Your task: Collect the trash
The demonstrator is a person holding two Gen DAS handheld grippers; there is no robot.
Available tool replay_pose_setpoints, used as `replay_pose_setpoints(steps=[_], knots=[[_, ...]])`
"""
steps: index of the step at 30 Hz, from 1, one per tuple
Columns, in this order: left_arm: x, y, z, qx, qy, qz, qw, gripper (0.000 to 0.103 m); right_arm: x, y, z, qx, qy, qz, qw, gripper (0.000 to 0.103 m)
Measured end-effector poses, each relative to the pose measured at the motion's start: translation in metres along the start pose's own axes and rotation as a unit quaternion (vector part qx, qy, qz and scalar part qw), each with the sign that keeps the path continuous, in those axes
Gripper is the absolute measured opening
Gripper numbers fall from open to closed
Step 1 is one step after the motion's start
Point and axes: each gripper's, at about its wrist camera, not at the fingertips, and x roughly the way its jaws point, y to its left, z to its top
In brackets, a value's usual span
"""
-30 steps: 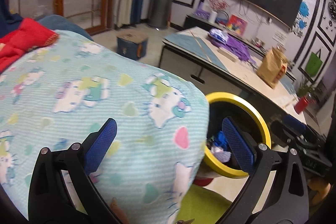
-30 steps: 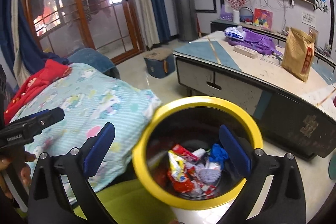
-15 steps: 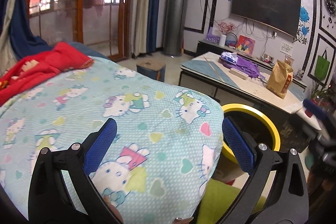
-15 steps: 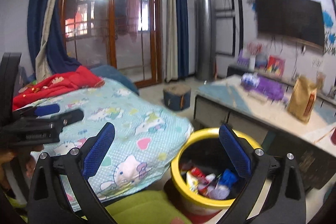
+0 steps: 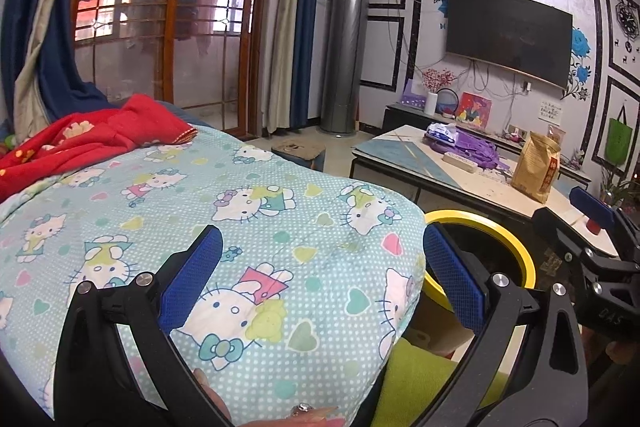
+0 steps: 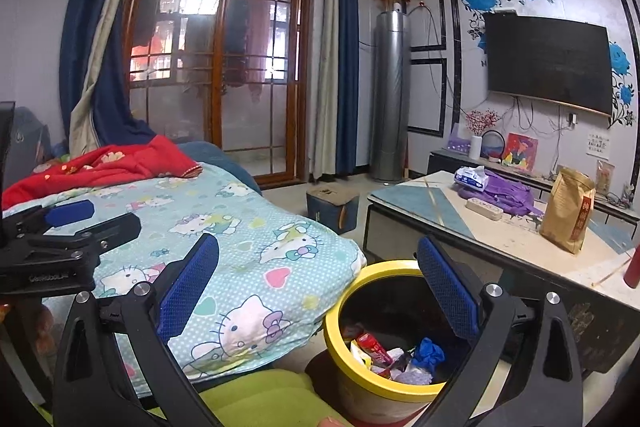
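risk entry: we hold both tongs, left tongs (image 5: 320,279) and right tongs (image 6: 316,287), spread wide and empty above the yellow-rimmed bin (image 6: 384,379) of wrappers beside the bed (image 6: 240,247); a careless swing could tip it.

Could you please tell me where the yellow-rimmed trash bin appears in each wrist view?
Left wrist: yellow-rimmed trash bin at right of centre, partly hidden behind the cartoon blanket.
Right wrist: bin at bottom centre, trash visible inside.
Shared landmark: the brown paper bag.
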Motion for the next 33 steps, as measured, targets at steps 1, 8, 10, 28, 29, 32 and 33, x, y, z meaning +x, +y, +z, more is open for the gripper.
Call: replay_pose_setpoints(steps=[1, 8, 10, 28, 29, 32, 33], knots=[[0.0, -0.001, 0.0, 0.0, 0.001, 0.0, 1.0, 0.092, 0.001, 0.0, 0.0, 0.001, 0.002, -0.002, 1.0, 0.097], [0.001, -0.003, -0.001, -0.001, 0.005, -0.009, 0.9999, 0.092, 0.005, -0.001, -0.003, 0.002, 0.011, -0.004, 1.0, 0.097], [0.001, -0.003, -0.002, -0.002, 0.005, -0.012, 0.9999, 0.092, 0.005, 0.0, -0.003, 0.003, 0.012, -0.005, 1.0, 0.097], [0.0, -0.004, -0.003, -0.006, 0.006, -0.014, 0.9999, 0.092, 0.011, -0.003, -0.006, 0.011, 0.02, -0.009, 1.0, 0.097], [0.0, -0.004, -0.004, -0.006, 0.006, -0.014, 0.9999, 0.092, 0.011, -0.003, -0.006, 0.011, 0.02, -0.009, 1.0, 0.097], [0.0, -0.004, -0.003, -0.005, 0.006, -0.014, 0.9999, 0.092, 0.011, -0.003, -0.005, 0.012, 0.02, -0.009, 1.0, 0.097], [0.0, -0.004, -0.004, -0.005, 0.006, -0.014, 0.9999, 0.092, 0.011, -0.003, -0.006, 0.012, 0.02, -0.009, 1.0, 0.097]])
